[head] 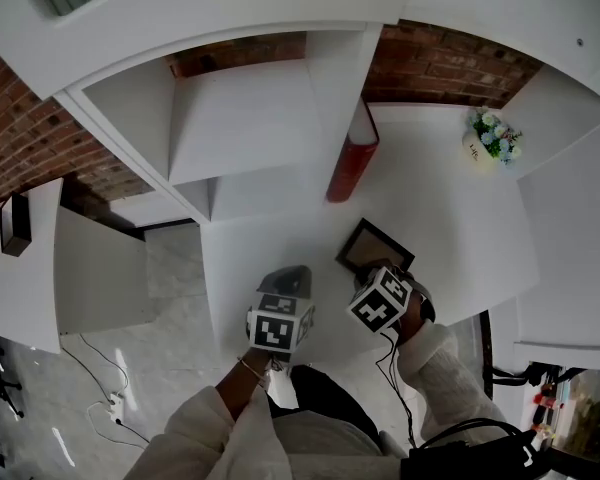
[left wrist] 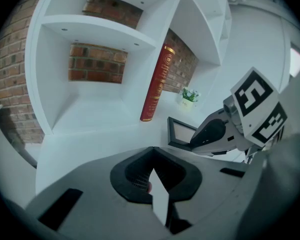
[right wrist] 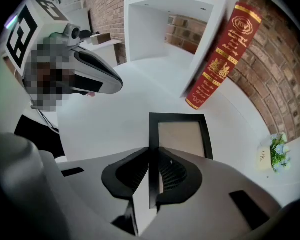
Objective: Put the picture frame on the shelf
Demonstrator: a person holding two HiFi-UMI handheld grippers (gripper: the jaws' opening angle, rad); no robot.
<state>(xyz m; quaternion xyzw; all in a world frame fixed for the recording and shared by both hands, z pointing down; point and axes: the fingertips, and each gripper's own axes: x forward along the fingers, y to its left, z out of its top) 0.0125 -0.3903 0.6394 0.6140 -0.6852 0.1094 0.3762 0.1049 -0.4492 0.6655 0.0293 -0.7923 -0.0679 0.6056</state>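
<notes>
Shows a red book (head: pixel 352 158) leaning tilted, gold print down its spine. Shows, well apart to its right, a small pot of flowers (head: pixel 490 140). Has brick wall (head: pixel 450 63) behind both. Lower left, shows white cables (head: pixel 105 398) on a pale floor (head: pixel 170 368), and a dark box (head: pixel 16 223) at the left edge.

Red book (left wrist: pixel 157 84) aslant against the shelf (left wrist: pixel 97 31), picture frame (left wrist: pixel 181 132) at the right gripper's (left wrist: pixel 194 143) tip.

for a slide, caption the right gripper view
Right gripper shut on a black rectangular picture frame over the white shelf board, red book leaning beyond
</notes>
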